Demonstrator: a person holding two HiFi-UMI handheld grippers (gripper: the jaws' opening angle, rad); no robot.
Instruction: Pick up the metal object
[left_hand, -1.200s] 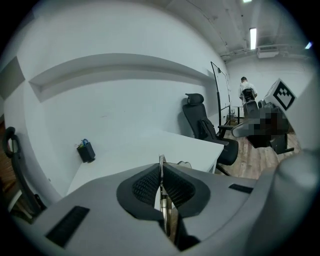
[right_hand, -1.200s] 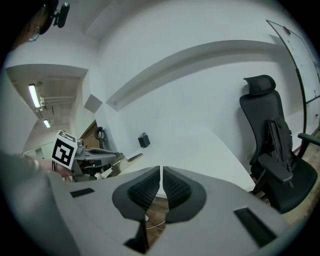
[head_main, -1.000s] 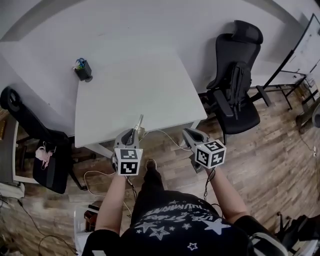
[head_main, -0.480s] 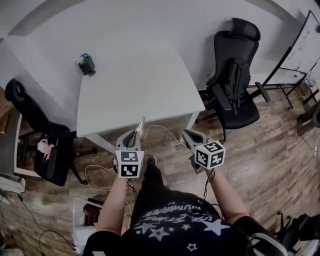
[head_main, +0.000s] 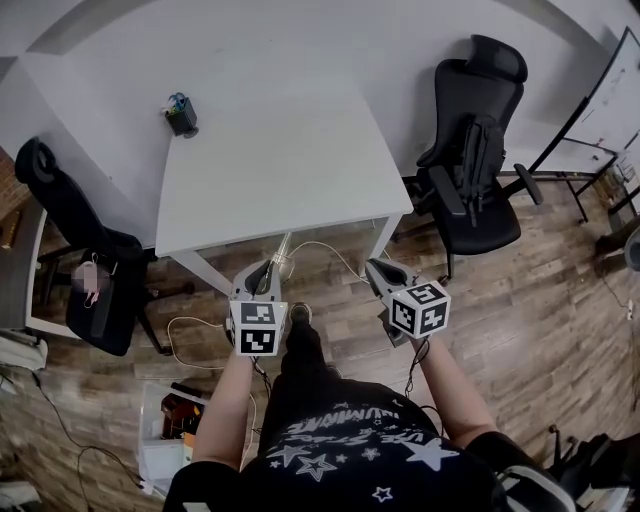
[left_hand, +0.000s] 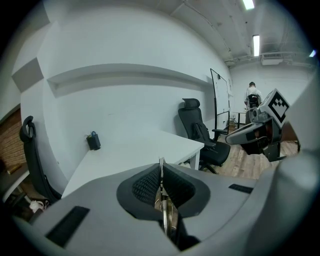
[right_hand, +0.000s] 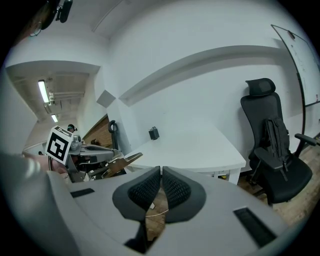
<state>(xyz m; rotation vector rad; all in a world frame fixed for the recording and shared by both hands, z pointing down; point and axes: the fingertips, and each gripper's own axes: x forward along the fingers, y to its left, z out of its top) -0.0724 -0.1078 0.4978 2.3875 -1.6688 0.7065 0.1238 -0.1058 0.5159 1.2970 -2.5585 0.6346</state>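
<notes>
Metal object: the metal object (left_hand: 162, 202) is a thin, flat strip, pinched edge-on in the left tool (left_hand: 161, 186). It is off the surface (head_main: 270, 165) and carried in the air, with its free end sticking out past the tip toward 12 o'clock.
Left tool: pressed together on the strip, with the ribbed pads gripping both flat faces.
Right tool: the right tool (right_hand: 160, 184) has its pads pressed together with nothing between them. It is held at 3 o'clock of the left one and well apart from it.
Handling: the strip is probably stiff, light and smooth, so it could slide or pivot in the pads. Only part of its length is gripped and the rest overhangs, so a hold nearer the middle on the flat faces would steady it.
Surroundings: the white surface lies at 12 o'clock, bare except for a dark pen holder (head_main: 181, 116) at its far 11 o'clock corner.
Obstacles: a black office chair (head_main: 472, 175) stands at 2 o'clock and another chair (head_main: 75, 245) at 9 o'clock. A pale cable (head_main: 325, 248) trails on the wooden floor under the near edge. Nothing lies between the tools and the surface.
</notes>
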